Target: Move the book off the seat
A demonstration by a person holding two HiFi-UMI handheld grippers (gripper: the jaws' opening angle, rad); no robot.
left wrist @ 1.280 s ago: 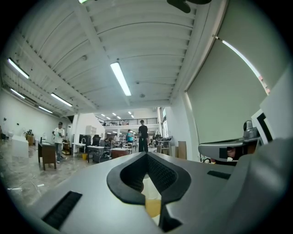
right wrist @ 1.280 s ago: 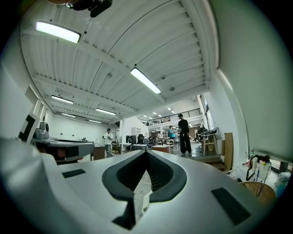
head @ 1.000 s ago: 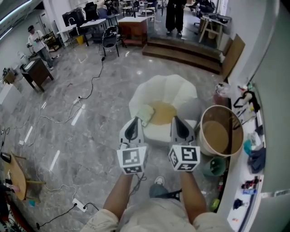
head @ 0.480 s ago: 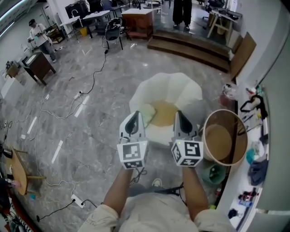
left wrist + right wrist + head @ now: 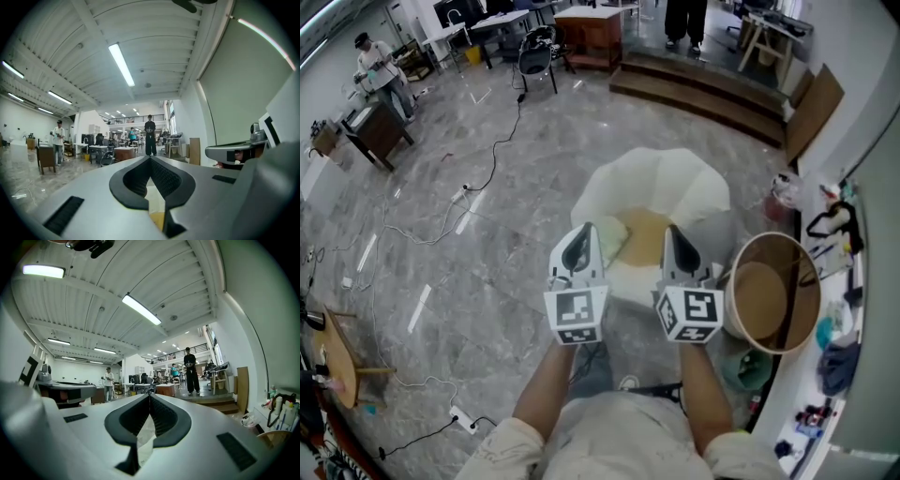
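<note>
A white shell-shaped armchair (image 5: pixel 661 187) stands ahead of me on the marble floor, with a tan cushion (image 5: pixel 645 234) as its seat. A pale greenish book (image 5: pixel 612 238) lies on the left front of that seat. My left gripper (image 5: pixel 584 234) hovers just before the book with its jaws shut and nothing between them. My right gripper (image 5: pixel 673 234) hangs level with it over the seat's right front, also shut and empty. In the left gripper view the jaws (image 5: pixel 150 160) meet tip to tip, and the same holds in the right gripper view (image 5: pixel 150 397).
A round wooden tub (image 5: pixel 772 295) stands right of the chair, with a green bin (image 5: pixel 748 367) below it. A cluttered white shelf (image 5: pixel 839 328) lines the right wall. Cables (image 5: pixel 478 187) trail over the floor at left. Wooden steps (image 5: pixel 712 80) and people are far off.
The chair and book have come slightly closer under both grippers as the person steps forward. Both grippers stay shut and side by side.
</note>
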